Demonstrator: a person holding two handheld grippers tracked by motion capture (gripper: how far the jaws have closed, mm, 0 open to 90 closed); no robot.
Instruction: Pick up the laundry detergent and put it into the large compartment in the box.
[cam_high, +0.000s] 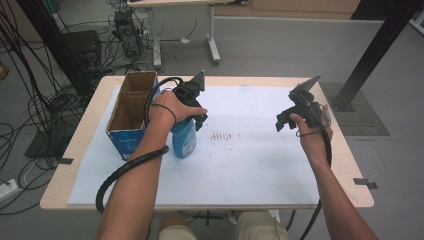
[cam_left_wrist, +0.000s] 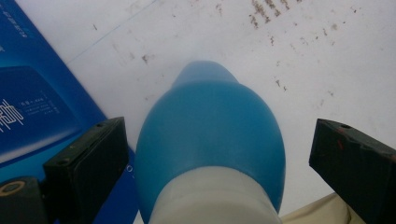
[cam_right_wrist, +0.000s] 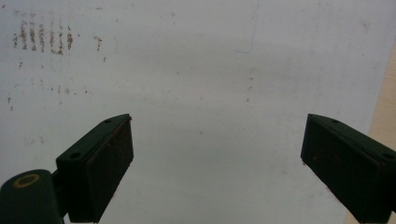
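A blue bottle (cam_high: 184, 141) stands upright on the white sheet (cam_high: 250, 170), right beside an open cardboard box with blue sides (cam_high: 129, 116). My left gripper (cam_high: 199, 119) hovers just above the bottle's top. In the left gripper view the blue bottle (cam_left_wrist: 210, 126), with its whitish top nearest the camera, sits between the jaws of my left gripper (cam_left_wrist: 217, 140). These jaws stand open, with a gap on each side. My right gripper (cam_high: 283, 122) is held above the right part of the sheet. It is open and holds nothing, as the right gripper (cam_right_wrist: 217, 140) view shows.
Rows of small brown marks (cam_high: 222, 136) stain the middle of the sheet. The wooden table edge (cam_high: 350, 150) shows at the right. Beyond the table stand another desk's legs (cam_high: 214, 45), tangled cables (cam_high: 30, 100) and a black post (cam_high: 375, 50).
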